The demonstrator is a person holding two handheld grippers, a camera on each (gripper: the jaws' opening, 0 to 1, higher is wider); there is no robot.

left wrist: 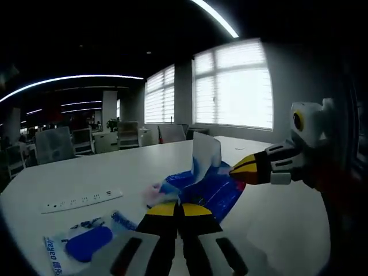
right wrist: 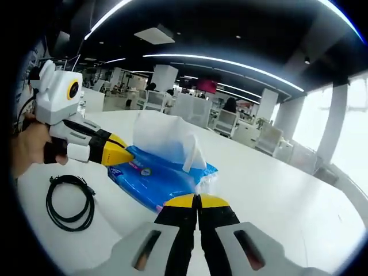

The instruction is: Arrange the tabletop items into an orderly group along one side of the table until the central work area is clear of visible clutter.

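Observation:
A blue soft tissue pack (left wrist: 215, 192) with a white tissue (left wrist: 206, 152) sticking up from its top is held between both grippers over the white table (left wrist: 115, 167). My left gripper (left wrist: 178, 208) is shut on the pack's near edge. My right gripper (left wrist: 237, 170) comes in from the right with its yellow tips pinched on the pack's other end. In the right gripper view the pack (right wrist: 152, 178) and tissue (right wrist: 167, 138) lie just beyond my right gripper (right wrist: 195, 200). There the left gripper (right wrist: 123, 155), held by a hand (right wrist: 29, 146), grips the pack's left end.
A white power strip (left wrist: 80, 201) lies on the table to the left, with a clear packet holding a blue item (left wrist: 80, 244) nearer me. A coiled black cable (right wrist: 72, 201) lies left of the pack. Office chairs (left wrist: 54, 144) and desks stand beyond the table's far edge.

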